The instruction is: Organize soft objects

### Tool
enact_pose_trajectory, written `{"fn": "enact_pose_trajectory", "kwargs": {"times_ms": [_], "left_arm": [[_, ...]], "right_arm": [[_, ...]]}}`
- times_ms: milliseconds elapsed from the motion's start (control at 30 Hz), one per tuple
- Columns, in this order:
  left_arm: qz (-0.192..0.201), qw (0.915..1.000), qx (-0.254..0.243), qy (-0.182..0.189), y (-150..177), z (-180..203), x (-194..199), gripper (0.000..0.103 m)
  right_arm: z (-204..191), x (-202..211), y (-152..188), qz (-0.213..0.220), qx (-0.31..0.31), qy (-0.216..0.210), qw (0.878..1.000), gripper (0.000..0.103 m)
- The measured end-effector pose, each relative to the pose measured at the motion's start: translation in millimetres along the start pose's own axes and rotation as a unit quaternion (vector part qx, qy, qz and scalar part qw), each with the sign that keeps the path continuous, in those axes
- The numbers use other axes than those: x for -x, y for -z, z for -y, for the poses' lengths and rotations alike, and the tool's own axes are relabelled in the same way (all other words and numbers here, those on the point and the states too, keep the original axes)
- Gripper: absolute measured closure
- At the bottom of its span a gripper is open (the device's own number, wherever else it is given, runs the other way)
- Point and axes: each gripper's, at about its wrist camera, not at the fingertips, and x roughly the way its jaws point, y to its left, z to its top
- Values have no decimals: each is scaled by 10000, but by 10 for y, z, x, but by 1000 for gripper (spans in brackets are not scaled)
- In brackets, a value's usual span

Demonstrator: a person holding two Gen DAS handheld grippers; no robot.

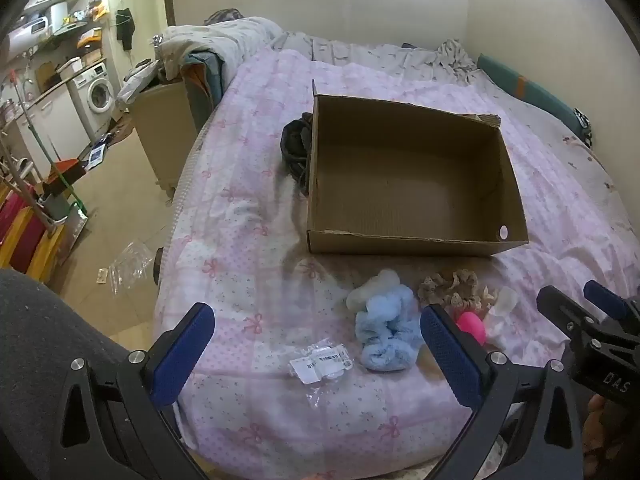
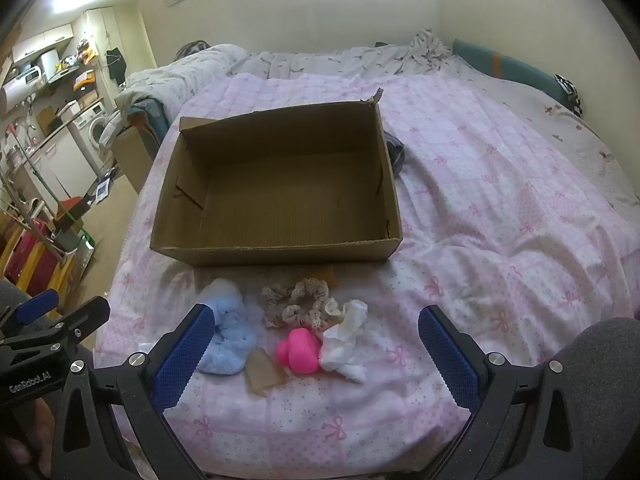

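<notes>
Pink bow-print quilt [image 2: 480, 200] carries an empty corrugated cardboard box [image 2: 276, 248]. Just before the box lie a fluffy blue scrunchie [image 2: 230, 332], frilled beige scrunchie [image 2: 298, 302], glossy pink heart [image 2: 300, 350] and crumpled white cloth [image 2: 344, 344]. Left gripper [image 1: 316, 344] and right gripper [image 2: 316, 344] hover nearer than these, fingers apart, empty.

The cardboard box [image 2: 276, 188] stands open-topped; bare bedspread [image 2: 500, 240] lies free to its right.

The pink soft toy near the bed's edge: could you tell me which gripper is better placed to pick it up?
Probably the right gripper: the pink soft toy lies centred between its open fingers, while the left gripper frames the blue fluffy scrunchie instead.
</notes>
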Motion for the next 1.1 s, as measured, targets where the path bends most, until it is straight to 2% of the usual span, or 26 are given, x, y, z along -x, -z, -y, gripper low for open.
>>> {"fn": "enact_pose_trajectory", "kwargs": {"times_ms": [1100], "left_arm": [[-43, 9999, 70, 59, 7, -32, -5, 0]], "right_arm": [[21, 1, 1, -13, -36, 14, 10000, 0]]}}
